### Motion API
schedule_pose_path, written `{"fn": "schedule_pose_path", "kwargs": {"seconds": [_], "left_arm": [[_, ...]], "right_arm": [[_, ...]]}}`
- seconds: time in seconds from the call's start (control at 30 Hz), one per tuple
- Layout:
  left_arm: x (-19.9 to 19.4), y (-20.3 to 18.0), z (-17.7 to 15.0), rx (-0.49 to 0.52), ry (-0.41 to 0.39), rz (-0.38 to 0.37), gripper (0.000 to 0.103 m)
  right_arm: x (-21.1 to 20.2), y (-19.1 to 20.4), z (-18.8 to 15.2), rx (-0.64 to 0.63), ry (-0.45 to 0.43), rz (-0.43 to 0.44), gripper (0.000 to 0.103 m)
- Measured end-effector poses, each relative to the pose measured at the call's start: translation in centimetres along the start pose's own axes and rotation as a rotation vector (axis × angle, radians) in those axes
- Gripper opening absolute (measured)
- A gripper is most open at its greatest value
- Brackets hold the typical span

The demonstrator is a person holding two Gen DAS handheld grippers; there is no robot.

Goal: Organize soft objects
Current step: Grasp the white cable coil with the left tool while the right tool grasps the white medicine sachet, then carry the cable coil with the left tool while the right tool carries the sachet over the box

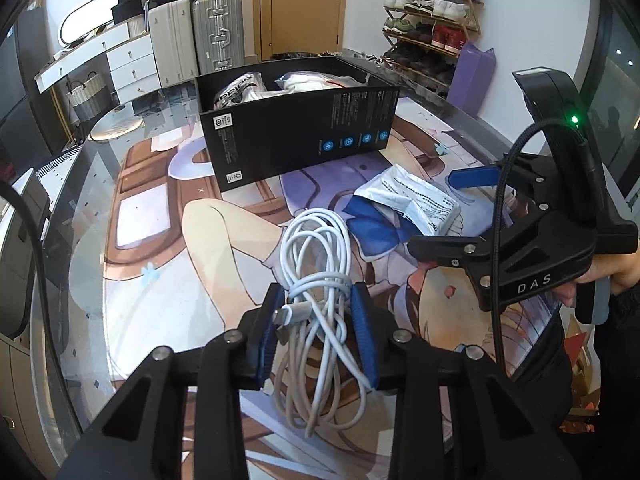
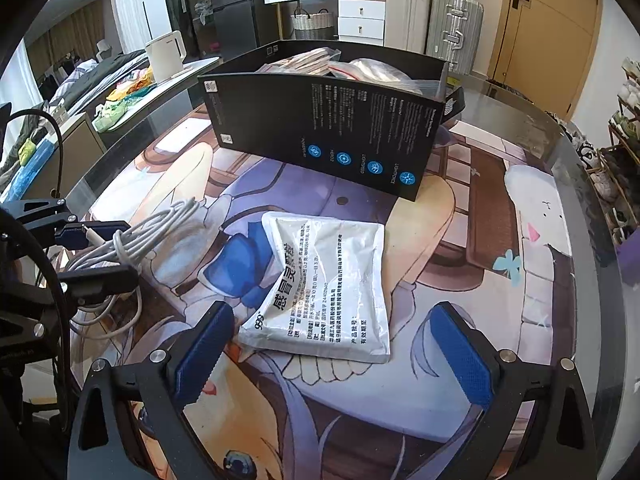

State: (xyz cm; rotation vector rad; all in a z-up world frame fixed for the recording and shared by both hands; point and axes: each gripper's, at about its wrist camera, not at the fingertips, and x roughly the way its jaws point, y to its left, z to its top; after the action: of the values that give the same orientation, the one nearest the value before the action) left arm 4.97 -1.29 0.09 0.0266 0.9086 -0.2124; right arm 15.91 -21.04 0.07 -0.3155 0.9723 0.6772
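Observation:
My left gripper (image 1: 318, 304) is shut on a coiled white cable (image 1: 316, 264) over the printed table mat; the same cable (image 2: 132, 240) shows between its fingers at the left of the right wrist view. My right gripper (image 2: 332, 344) is open, its blue pads (image 2: 204, 356) straddling the near edge of a white medicine pouch (image 2: 324, 284) that lies flat on the mat. The pouch (image 1: 412, 200) also shows right of centre in the left wrist view. A black cardboard box (image 1: 300, 136) with several plastic-wrapped soft items inside stands behind both; it also shows in the right wrist view (image 2: 332, 132).
The round glass table (image 2: 576, 184) carries a printed anime mat (image 1: 160, 248). Beyond it are suitcases (image 1: 218, 32), white drawers (image 1: 128, 64), a shoe rack (image 1: 432, 24), a purple mat roll (image 1: 472, 76) and a white kettle (image 2: 166, 54) on a side counter.

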Motion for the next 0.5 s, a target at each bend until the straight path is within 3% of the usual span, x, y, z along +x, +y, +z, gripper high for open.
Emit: {"fn": "schedule_pose_path", "kwargs": {"seconds": [0.13,0.37,0.5], "left_arm": [[0.1,0.3,0.3,-0.013,-0.008,0.000,0.032],[0.2,1.4,1.0,-0.054,-0.030,0.001,0.032],[0.3,1.8,1.4,-0.074,-0.043,-0.005,0.032]], "right_arm": [[-0.1,-0.3,0.0,0.006,-0.010,-0.001,0.097],[-0.1,-1.0,0.7,0.027,-0.038,-0.021,0.069],[-0.1,-1.0,0.8,0.016,-0.038,-0.021,0.064]]}}
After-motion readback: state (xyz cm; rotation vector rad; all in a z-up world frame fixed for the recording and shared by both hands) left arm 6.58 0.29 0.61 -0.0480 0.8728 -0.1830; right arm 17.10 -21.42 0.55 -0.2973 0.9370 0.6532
